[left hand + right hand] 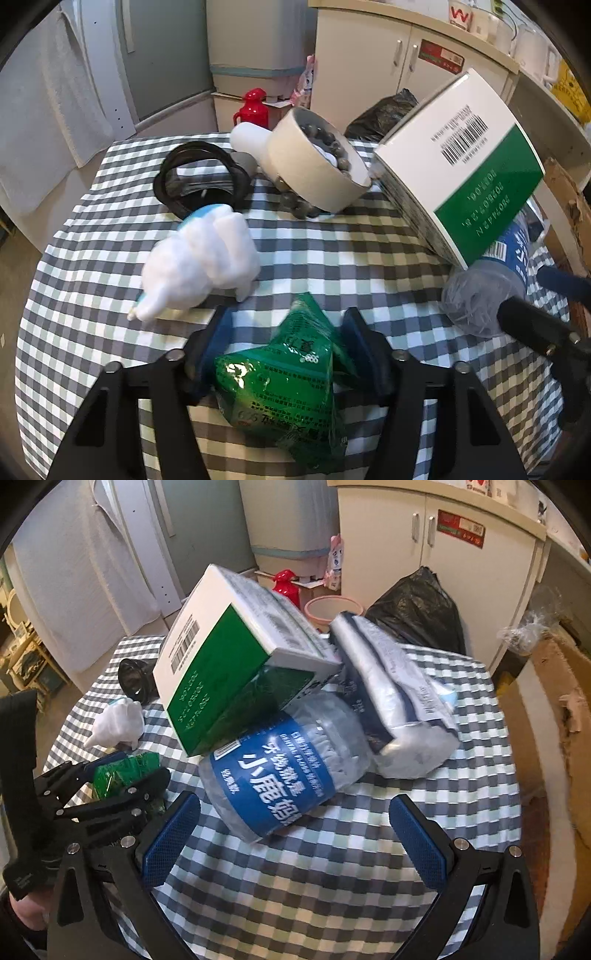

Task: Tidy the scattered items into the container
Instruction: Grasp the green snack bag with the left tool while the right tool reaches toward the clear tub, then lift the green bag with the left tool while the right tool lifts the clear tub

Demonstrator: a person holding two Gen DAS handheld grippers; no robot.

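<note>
Left gripper (286, 332) clamping one green packet (284, 387), right gripper (295, 834) wide, one box (236, 650)

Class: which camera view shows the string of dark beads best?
The left wrist view: the beads fill the cream round container and spill onto the checked cloth. In the right wrist view, the green-and-white box hides them.

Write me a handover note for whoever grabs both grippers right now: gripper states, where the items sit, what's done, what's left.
Left gripper: shut on the green packet, low over the checked table.
Right gripper: open, empty, facing the blue-label jar lying on its side.
The green-and-white box leans on the jar; the silver pouch lies beside them.
The cotton wad, black ring and bead bowl sit across the table.
Done: nothing visibly stowed; no obvious container in view.
Left: everything.
</note>
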